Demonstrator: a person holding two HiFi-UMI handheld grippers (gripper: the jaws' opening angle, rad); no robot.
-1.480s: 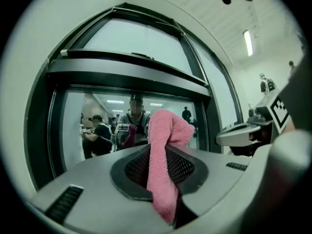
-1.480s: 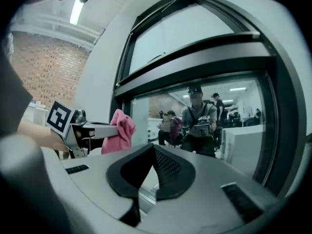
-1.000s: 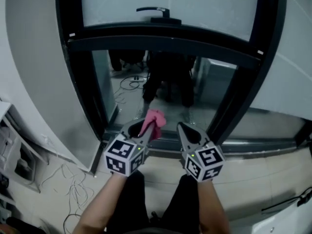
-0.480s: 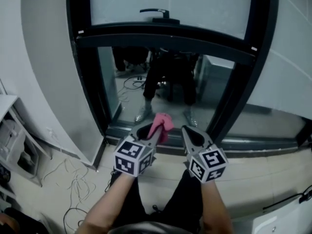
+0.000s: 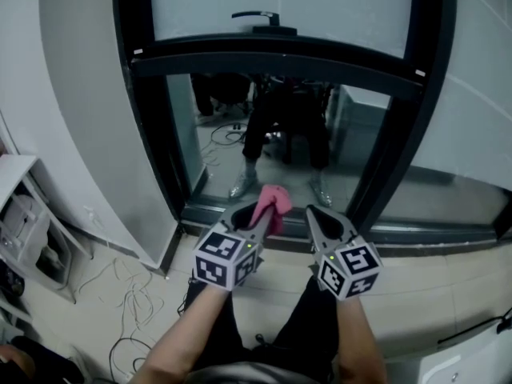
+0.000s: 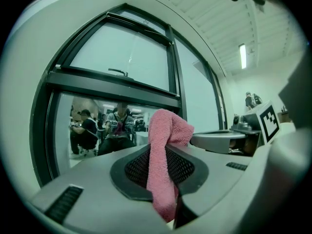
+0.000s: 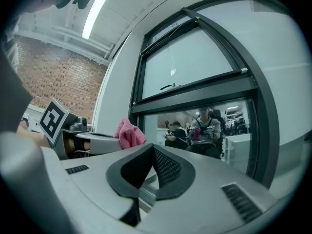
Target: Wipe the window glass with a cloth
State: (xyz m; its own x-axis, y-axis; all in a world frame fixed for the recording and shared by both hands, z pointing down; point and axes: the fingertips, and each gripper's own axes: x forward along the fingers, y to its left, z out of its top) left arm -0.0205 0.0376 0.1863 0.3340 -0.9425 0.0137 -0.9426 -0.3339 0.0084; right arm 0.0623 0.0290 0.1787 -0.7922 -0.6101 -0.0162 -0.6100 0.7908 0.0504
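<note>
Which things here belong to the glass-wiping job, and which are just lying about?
Job: pink cloth, clamped in the left tongs; window glass; right tongs, shut and empty.
Lying about: loose cables; white shelf unit at left.

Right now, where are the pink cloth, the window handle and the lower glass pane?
pink cloth [image 6: 163, 150]: left gripper view, its middle strip.
window handle [image 5: 254, 14]: head view, its bar.
lower glass pane [image 5: 356, 146]: head view, right part.

I face a black-framed window [image 5: 272, 58] in the upper frame; pale wall [image 5: 80, 94] left, light floor [image 5: 432, 278] below, loose cables [image 5: 120, 306] and perhaps a white shelf [image 5: 20, 182] lower left.
</note>
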